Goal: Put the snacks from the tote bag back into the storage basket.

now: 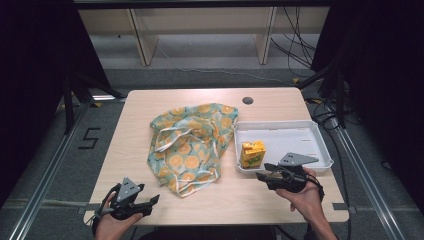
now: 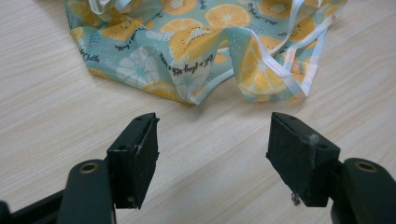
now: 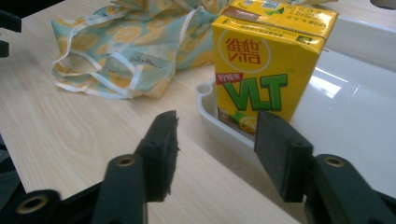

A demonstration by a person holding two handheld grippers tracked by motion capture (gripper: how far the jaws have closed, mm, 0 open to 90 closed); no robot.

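Note:
A yellow VLT lemon tea carton (image 1: pixel 252 153) (image 3: pixel 266 60) stands upright in the front left corner of a white tray (image 1: pixel 300 123) (image 3: pixel 359 112). My right gripper (image 1: pixel 264 172) (image 3: pixel 215 144) sits just in front of the tray's rim and points at the carton. Its jaws are open, the carton lies just beyond them, and nothing is between the pads. A crumpled teal cloth bag with an orange-slice print (image 1: pixel 192 145) (image 2: pixel 187 42) (image 3: pixel 121 51) lies in the middle of the table. My left gripper (image 1: pixel 152 202) (image 2: pixel 212 154) rests near the front left edge, open and empty, short of the bag's hem.
The wooden table (image 1: pixel 150 110) has a round cable hole (image 1: pixel 247 100) at the back. Bare wood lies between the bag and my left gripper. Beyond the table are shelving legs and loose cables on the floor.

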